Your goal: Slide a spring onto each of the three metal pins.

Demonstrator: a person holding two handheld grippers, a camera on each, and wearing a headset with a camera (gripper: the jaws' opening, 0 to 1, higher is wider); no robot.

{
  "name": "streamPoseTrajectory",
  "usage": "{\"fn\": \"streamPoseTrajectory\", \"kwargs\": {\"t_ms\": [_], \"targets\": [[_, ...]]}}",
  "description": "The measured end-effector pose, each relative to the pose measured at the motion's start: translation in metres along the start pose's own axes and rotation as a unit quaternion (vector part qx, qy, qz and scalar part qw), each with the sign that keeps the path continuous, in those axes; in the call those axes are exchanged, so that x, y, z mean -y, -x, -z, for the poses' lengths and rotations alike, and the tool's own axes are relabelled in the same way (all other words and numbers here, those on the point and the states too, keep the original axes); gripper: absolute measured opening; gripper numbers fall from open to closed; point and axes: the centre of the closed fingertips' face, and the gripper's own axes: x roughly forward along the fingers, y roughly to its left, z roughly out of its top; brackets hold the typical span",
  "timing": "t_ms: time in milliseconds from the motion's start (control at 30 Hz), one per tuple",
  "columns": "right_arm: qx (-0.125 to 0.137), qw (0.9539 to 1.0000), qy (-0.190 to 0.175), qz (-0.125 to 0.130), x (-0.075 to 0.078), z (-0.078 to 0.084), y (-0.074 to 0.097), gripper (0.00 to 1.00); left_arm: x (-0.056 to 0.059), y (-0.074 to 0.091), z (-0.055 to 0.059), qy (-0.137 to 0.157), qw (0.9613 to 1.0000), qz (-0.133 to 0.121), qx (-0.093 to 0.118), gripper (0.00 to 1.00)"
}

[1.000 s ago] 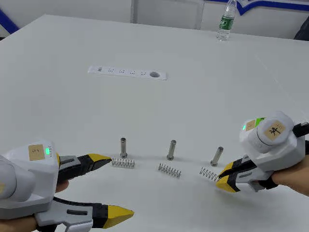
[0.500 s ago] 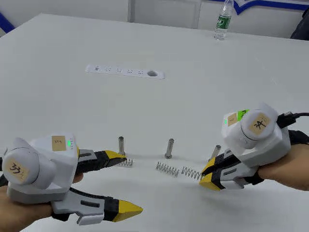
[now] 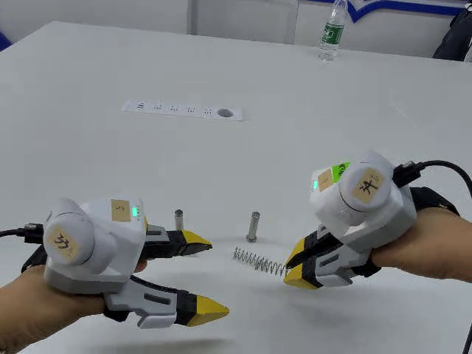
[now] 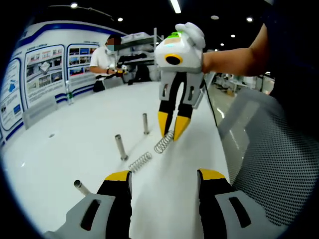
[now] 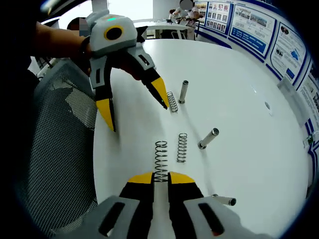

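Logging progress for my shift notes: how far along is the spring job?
Done: nothing; all three pins are bare. In hand: the right tool grips one spring; the left tool is open. Left: seat that spring, then the two loose springs.

The head view looks forward and down from the near edge of the counter (image 3: 310, 110) toward its far edge. Both gripper views ride low over the counter, facing each other: the left frames the right hand-held gripper (image 4: 172, 133), the right the left hand-held gripper (image 5: 137, 115). All 3 share the middle pin (image 3: 253, 226) and a spring (image 3: 254, 259).
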Motion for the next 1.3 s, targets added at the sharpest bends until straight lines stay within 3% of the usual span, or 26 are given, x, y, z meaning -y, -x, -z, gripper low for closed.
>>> {"fn": "streamPoseTrajectory", "kwargs": {"t_ms": [533,800,1067,1300], "targets": [[-0.003,0.9987,0.046,-0.023,-0.018,-0.015,-0.008,0.12,0.009,-0.015,-0.007,-0.021,0.9995,0.022,0.006,0.38],[0.0,0.9976,0.063,-0.029,-0.024,-0.021,-0.01,0.12,0.013,-0.02,-0.011,-0.038,0.9987,0.03,0.013,0.25],[0.0,0.9967,0.074,-0.034,-0.028,-0.023,-0.008,0.12,0.015,-0.023,-0.008,-0.059,0.9977,0.034,0.003,0.14],[0.002,0.996,0.082,-0.035,-0.029,-0.023,-0.007,0.12,0.017,-0.022,-0.008,-0.066,0.9969,0.042,0.001,0.12]]}}
